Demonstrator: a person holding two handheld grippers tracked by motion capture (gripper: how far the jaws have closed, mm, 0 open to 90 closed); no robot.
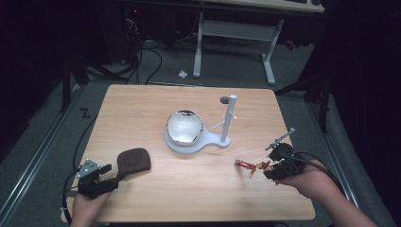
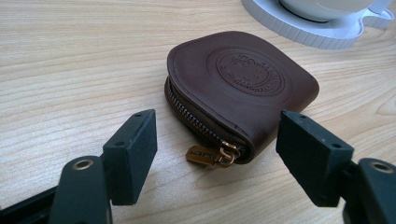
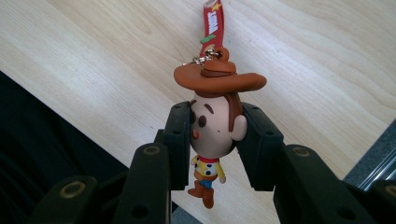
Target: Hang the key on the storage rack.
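A brown leather coin pouch (image 2: 243, 88), zipped shut, lies on the wooden worktop (image 2: 70, 60) with its brass zip pull (image 2: 208, 155) facing the left gripper (image 2: 217, 158). The black jaws stand wide apart, touching nothing. A white stand base (image 2: 317, 35) sits beyond.

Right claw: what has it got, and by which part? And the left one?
The right claw grips the cowboy keychain figure by its head. The left claw is open, holding nothing, its jaws either side of the brown coin pouch.
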